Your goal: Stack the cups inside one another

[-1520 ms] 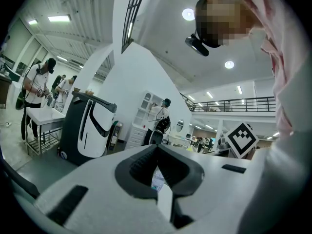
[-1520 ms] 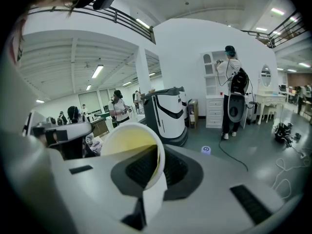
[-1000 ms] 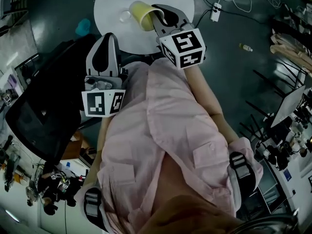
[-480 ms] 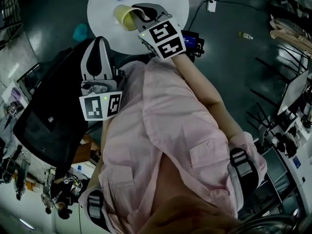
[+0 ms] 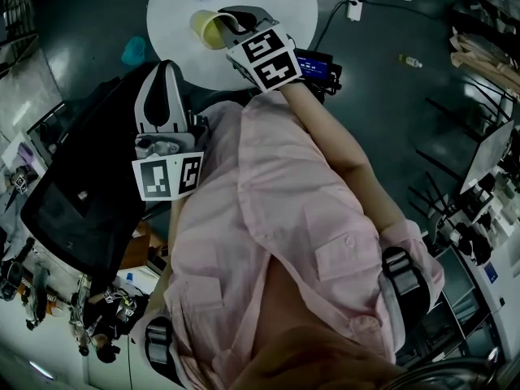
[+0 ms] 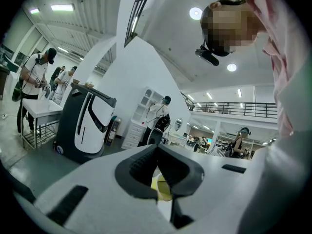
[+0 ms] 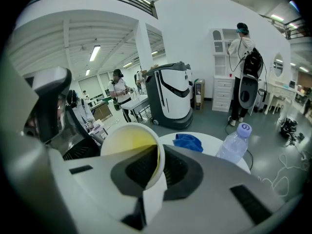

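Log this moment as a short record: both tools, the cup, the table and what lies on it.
left tool: jaws together, nothing gripped
right tool: shut on the rim of the yellow cup
yellow cup: tipped on its side, lifted over the round white table
on the table: blue cloth, clear bottle with its cap on
second cup: none made out in these views
stacking: not yet done

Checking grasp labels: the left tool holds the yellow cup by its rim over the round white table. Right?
No. It is the right tool that holds the yellow cup by its rim over the round white table; the right gripper view shows it.
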`<state>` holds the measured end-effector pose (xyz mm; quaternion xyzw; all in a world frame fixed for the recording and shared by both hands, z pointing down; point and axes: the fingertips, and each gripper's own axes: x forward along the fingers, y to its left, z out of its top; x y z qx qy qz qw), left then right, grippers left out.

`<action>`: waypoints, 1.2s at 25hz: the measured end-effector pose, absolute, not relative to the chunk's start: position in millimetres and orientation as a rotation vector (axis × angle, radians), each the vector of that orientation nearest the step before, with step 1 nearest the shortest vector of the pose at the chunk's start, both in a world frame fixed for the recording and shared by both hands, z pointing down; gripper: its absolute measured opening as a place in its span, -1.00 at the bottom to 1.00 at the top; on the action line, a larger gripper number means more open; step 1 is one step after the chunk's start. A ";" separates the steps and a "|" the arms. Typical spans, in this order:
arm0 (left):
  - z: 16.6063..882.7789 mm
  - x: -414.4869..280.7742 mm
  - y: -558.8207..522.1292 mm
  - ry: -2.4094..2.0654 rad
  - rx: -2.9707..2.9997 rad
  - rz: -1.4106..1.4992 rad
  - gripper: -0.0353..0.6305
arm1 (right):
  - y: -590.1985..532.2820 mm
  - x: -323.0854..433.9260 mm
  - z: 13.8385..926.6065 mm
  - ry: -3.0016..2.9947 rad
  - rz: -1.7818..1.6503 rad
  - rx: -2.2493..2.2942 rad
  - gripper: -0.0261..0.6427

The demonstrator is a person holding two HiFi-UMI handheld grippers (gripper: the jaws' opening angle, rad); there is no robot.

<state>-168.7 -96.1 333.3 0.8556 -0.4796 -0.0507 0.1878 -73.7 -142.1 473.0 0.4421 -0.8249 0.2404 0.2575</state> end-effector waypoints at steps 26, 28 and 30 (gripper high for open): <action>337.4 -172.2 -101.4 -1.343 2.390 -0.148 -0.85 | -142.5 -87.3 527.4 -2.122 0.627 1.040 -0.81; 338.2 -172.6 -101.4 -1.345 2.389 -0.144 -0.85 | -142.0 -89.7 532.6 -2.116 0.621 1.018 -0.81; 338.4 -172.4 -101.0 -1.347 2.387 -0.140 -0.84 | -140.9 -91.5 538.0 -2.109 0.620 1.000 -0.81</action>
